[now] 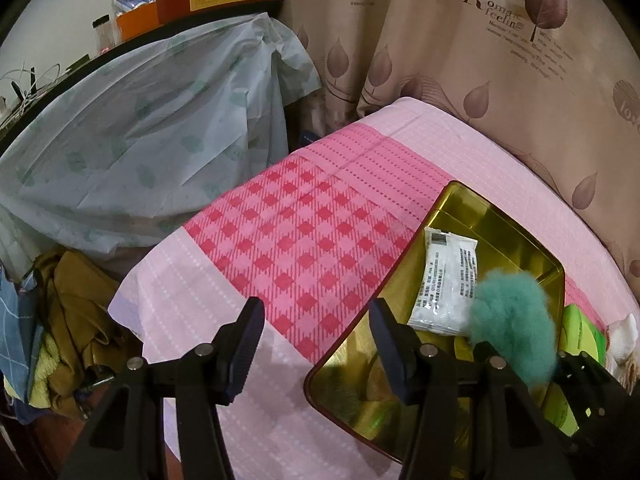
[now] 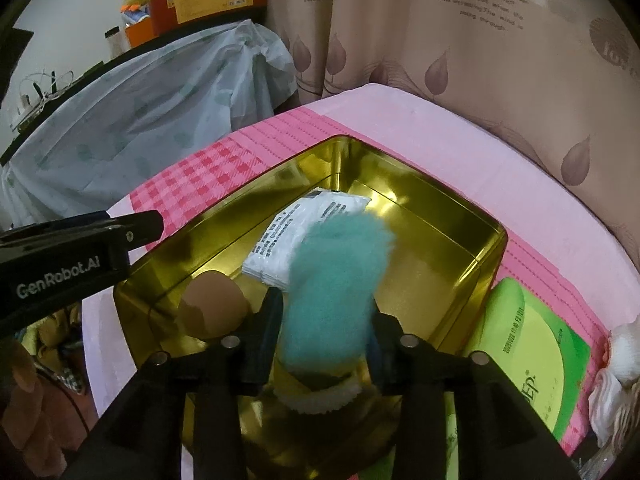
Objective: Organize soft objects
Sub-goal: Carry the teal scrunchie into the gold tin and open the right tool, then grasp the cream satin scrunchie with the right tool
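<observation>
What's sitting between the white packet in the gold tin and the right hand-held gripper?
The teal fluffy toy: it sits between the right hand-held gripper fingers and overlaps the white packet in the gold tin, seen in the right wrist view.

I see a tin box (image 2: 490,240) on the bed cloth (image 1: 304,240). A packet (image 2: 320,216) lies inside the box. A fluffy tuft (image 2: 336,288) sits between my right gripper's (image 2: 324,332) jaws, over the box. A flat pack (image 2: 532,356) lies right of the box. A curtain (image 1: 500,60) hangs behind the bed.
</observation>
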Demonstrator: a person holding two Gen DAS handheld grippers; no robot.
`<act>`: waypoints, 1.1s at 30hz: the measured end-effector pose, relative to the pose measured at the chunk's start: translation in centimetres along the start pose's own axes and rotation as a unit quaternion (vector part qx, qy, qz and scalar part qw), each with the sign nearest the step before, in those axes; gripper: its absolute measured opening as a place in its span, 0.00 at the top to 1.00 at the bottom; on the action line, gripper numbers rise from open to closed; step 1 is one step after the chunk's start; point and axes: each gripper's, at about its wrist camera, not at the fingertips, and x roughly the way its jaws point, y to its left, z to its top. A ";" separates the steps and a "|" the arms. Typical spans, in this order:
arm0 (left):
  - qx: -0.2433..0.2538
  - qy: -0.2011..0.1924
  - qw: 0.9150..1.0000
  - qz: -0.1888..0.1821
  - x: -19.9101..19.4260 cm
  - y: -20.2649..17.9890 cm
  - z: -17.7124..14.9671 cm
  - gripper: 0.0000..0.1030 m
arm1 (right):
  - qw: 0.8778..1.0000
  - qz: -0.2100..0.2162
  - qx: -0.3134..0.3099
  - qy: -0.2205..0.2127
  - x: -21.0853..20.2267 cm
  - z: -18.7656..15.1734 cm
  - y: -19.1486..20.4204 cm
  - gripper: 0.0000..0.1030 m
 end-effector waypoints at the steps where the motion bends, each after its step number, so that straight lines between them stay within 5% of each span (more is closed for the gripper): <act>1: 0.000 0.000 1.000 0.000 0.0 0.0 0.0 0.46 | 1.000 0.000 0.000 0.000 -0.1 -0.1 0.0 0.60; 7: 0.002 0.000 1.000 0.000 0.0 -0.1 0.0 0.46 | 1.000 0.001 0.000 -0.012 -1.7 -0.2 0.1 0.47; 18: 0.022 -0.006 1.000 0.004 -0.2 -0.7 -0.1 0.46 | 0.999 -0.015 -0.003 -0.050 -6.6 -1.7 -0.6 0.41; 33: 0.051 -0.016 0.999 0.010 -0.7 -1.8 -0.6 0.46 | 0.984 -0.127 0.112 -0.062 -13.7 -9.7 -14.2 0.38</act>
